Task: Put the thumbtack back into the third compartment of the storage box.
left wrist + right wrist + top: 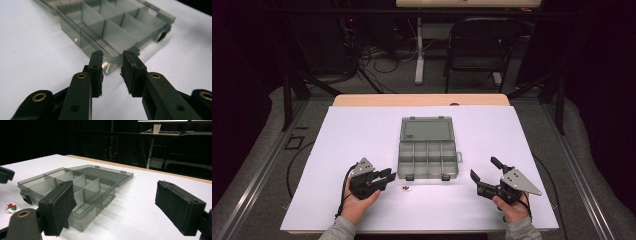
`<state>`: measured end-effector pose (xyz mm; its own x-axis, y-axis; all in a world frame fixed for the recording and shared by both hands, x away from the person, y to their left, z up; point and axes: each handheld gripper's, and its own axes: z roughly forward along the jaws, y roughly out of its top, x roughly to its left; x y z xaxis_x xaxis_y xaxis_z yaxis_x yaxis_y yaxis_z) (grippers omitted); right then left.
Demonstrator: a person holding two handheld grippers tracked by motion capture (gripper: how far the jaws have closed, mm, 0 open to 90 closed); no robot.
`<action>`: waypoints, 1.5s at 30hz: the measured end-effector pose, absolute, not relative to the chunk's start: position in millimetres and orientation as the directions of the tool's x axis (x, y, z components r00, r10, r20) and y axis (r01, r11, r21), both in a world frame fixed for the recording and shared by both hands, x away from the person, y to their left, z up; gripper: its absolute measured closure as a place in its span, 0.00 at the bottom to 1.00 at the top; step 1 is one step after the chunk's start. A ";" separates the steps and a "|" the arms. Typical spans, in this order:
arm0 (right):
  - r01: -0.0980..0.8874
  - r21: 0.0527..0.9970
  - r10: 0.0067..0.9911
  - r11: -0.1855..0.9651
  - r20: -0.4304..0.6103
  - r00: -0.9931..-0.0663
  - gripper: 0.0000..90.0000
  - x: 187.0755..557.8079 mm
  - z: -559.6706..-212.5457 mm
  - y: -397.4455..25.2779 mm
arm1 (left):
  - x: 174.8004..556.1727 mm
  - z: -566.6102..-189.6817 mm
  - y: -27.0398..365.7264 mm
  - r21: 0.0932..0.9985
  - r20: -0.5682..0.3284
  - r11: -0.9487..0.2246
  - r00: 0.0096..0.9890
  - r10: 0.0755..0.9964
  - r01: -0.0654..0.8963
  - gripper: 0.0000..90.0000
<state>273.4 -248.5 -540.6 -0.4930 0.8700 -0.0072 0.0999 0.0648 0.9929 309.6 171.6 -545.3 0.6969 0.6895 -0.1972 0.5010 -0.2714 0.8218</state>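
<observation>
A grey translucent compartment box (428,159) is seen lying open at the middle of the white table cover (362,130), its lid (427,129) folded flat toward the far side; the divided tray is turned to the person, and every compartment that can be seen into appears empty; two dark latches can be made out on the near rim. A few small push pins (406,188), red, green and white, are seen lying loose on the cover just in front of the box, between the two grippers and nearer the left one.

The left gripper (388,176) is held low at the left, just beside the pins and near the box's front left corner; in the left gripper view its jaws are shown parted by a narrow gap, with nothing between them, and are pointed at that corner of the box (120,30). The right gripper (483,175) is held well apart from the box at the right; its jaws are spread wide and nothing is gripped.

The work is judged to be at its beginning: the box has been opened, yet no pin has been picked up or placed; sorting the pins (10,207) into the compartments, and perhaps closing the lid, is taken to be what is left.
</observation>
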 end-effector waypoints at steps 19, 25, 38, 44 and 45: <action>0.123 0.990 0.871 0.068 0.001 -0.491 0.17 272.7 -541.4 -249.5 | 308.3 -563.1 148.1 0.738 -0.199 -0.413 0.756 0.623 0.534 0.88; 0.130 0.989 0.872 0.073 0.000 -0.489 0.17 273.5 -541.7 -250.0 | 309.9 -565.6 148.6 0.726 -0.219 -0.412 0.754 0.619 0.550 0.93; 0.138 0.988 0.874 0.071 0.005 -0.486 0.17 274.4 -542.7 -250.0 | 309.6 -567.6 148.9 0.724 -0.205 -0.420 0.753 0.626 0.547 1.00; 0.146 0.987 0.876 0.066 0.013 -0.483 0.17 275.3 -543.1 -250.5 | 309.2 -562.8 155.1 0.733 -0.250 -0.374 0.736 0.629 0.568 1.00; 0.146 0.987 0.876 0.066 0.013 -0.483 0.17 275.3 -543.1 -250.5 | 309.2 -562.8 155.1 0.733 -0.250 -0.374 0.736 0.629 0.568 1.00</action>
<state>275.3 -250.5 -543.1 -0.4827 0.8757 0.0128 0.1463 0.0662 0.9870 309.2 155.1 -562.8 0.7362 0.6290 -0.2497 0.5684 -0.3744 0.7326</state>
